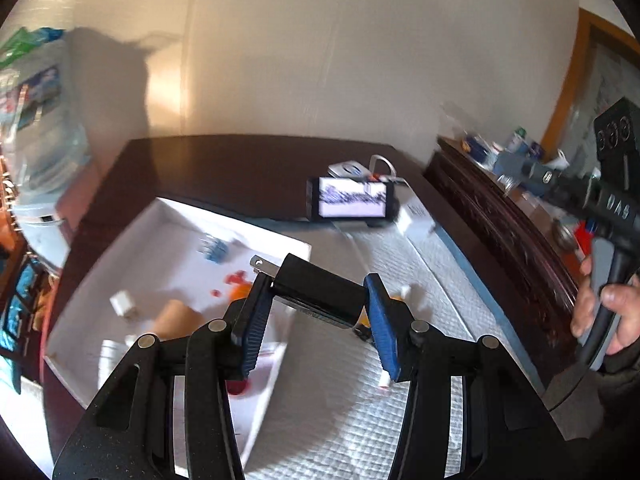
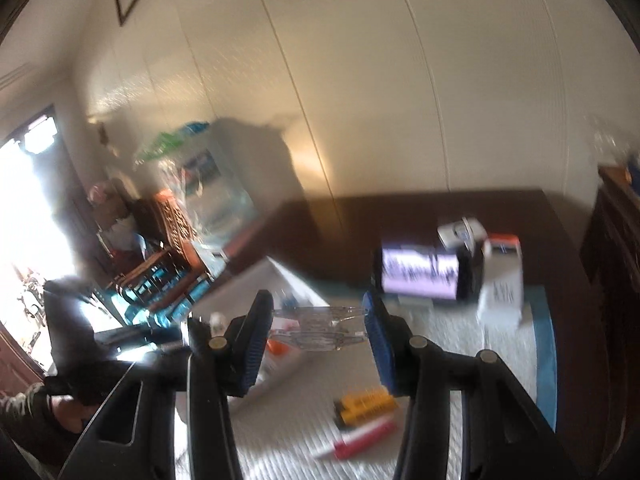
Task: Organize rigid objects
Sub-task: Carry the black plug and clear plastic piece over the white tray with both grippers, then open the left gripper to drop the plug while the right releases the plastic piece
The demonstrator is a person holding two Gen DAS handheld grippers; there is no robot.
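Observation:
My left gripper (image 1: 316, 286) is shut on a black plug adapter (image 1: 320, 296), lifted above the table, its two metal prongs pointing left over a white tray (image 1: 160, 248). The tray holds several small items, among them a blue one (image 1: 214, 248) and a white cube (image 1: 122, 302). My right gripper (image 2: 318, 318) is shut on a clear plastic piece (image 2: 320, 330), also held above the table. On the white quilted cloth (image 2: 288, 432) under it lie a yellow block (image 2: 366, 402) and a red-and-white stick (image 2: 360, 440). The right gripper (image 1: 612, 208) also shows at the left wrist view's edge, held by a hand.
A phone with a lit screen (image 1: 352, 200) stands at the back of the cloth, with a white box (image 2: 502, 292) to its right. A dark wooden cabinet (image 1: 500, 224) crowded with small things runs along the right. Bags and a wooden chair (image 2: 172, 232) stand to the left.

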